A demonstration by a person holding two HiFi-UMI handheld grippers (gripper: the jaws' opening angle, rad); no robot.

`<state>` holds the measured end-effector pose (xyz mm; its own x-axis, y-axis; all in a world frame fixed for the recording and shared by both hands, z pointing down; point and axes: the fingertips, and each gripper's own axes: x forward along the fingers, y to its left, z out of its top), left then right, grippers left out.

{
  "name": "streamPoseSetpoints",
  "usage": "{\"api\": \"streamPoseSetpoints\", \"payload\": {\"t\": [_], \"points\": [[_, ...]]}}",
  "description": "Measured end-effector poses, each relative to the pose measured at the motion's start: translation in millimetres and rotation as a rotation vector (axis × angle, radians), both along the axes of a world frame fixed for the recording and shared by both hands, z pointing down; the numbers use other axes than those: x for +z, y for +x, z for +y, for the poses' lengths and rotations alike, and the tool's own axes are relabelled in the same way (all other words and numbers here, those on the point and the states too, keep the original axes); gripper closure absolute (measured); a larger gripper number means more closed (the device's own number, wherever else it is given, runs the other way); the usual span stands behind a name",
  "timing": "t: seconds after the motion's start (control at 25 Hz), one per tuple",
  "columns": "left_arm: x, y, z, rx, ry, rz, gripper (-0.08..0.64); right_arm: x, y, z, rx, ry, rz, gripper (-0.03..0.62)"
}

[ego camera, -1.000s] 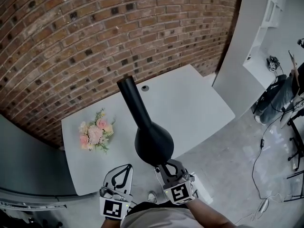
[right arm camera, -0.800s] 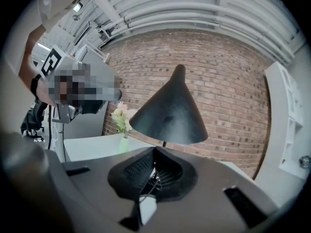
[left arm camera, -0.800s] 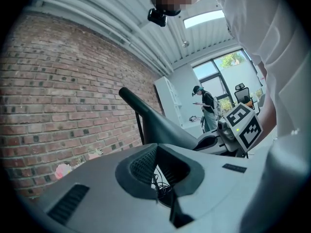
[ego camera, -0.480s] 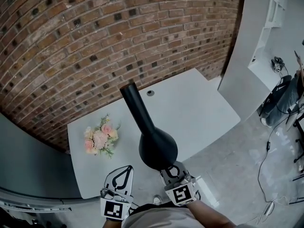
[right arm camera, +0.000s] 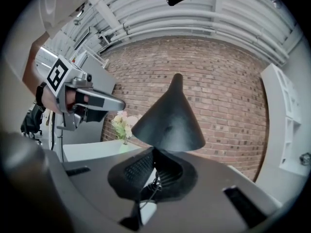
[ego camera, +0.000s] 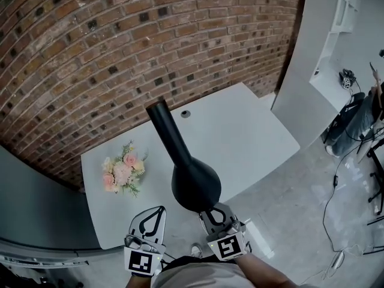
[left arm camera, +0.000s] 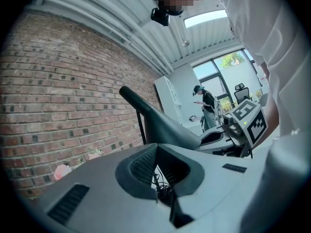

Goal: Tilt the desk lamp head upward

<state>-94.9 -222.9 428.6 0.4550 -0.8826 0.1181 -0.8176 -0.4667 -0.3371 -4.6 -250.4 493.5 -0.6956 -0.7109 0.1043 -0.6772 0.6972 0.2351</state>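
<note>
Brick wall (ego camera: pixel 90 41): stands ahead of both my grippers, rising beyond the far edge of the surface.
Floor (ego camera: pixel 288 203): grey, below and to the right of my right gripper, with a black cable (ego camera: pixel 327 197) trailing over it.
Surface (ego camera: pixel 240 131): a pale grey top ahead of both grippers. Its near edge runs just in front of them.
Person (left arm camera: pixel 206 106): stands well beyond my right gripper by the windows, in the left gripper view.
Lamp head (ego camera: pixel 195 185): a black cone directly ahead of my right gripper. Its wide rim faces that gripper and its narrow neck runs away toward the wall. It is ahead and to the right of my left gripper, apart from it.
Right gripper (ego camera: pixel 210 210): clenched on the near rim of the lamp head. In its own view the rim's edge sits in the notch between the ribbed pads (right arm camera: pixel 138 166).
Left gripper (ego camera: pixel 161 211): closed, tips meeting with nothing between them. I hold it just to the left of my right gripper, over the near edge of the surface.
Flowers (ego camera: pixel 122 171): a pink and cream bunch with green leaves on the surface, ahead and to the left of my left gripper, well apart from the lamp head.
Hole (ego camera: pixel 185 113): small and round, in the surface far ahead of my right gripper, near the end of the neck.
</note>
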Motion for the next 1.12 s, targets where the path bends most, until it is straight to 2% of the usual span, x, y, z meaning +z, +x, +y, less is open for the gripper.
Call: {"api": "streamPoseSetpoints", "payload": {"t": [0.16,0.28,0.36,0.4,0.52,0.64,0.76,0.88,1.0,1.12], "points": [[-2.8,-5.8,7.8,-0.052,-0.034,0.064,0.552,-2.4,-4.3,-0.9,-0.007,0.009,-0.006,0.576],[-5.3,-11.4,9.8,-0.048,-0.022,0.023,0.552,-9.8,-4.1,3.6,-0.008,0.026,0.001,0.575],[-3.1,-13.8,10.0,-0.059,-0.032,0.048,0.552,-10.4,-4.0,7.2,-0.008,0.029,0.0,0.576],[-2.6,-13.4,9.8,-0.054,-0.03,0.047,0.552,-12.6,-3.3,8.7,-0.008,0.033,0.002,0.575],[-3.7,-7.7,8.6,0.0,0.007,-0.024,0.552,-25.3,0.6,15.9,-0.016,0.052,0.024,0.577],[-1.7,-4.3,7.1,0.005,0.001,0.009,0.552,-45.2,6.8,26.4,-0.019,0.076,0.021,0.575],[-5.9,2.1,5.7,0.039,0.029,-0.023,0.552,-66.2,14.4,35.2,-0.018,0.091,0.011,0.575],[-7.0,2.2,6.6,0.012,0.008,0.042,0.552,-81.3,19.5,41.2,-0.008,0.097,0.013,0.575],[-12.9,6.9,7.1,0.054,0.053,-0.019,0.552,-87.2,21.6,43.9,0.006,0.112,0.034,0.575],[-14.8,8.6,9.1,0.046,0.048,0.012,0.552,-90.6,23.2,46.1,0.006,0.127,0.064,0.575]]}}
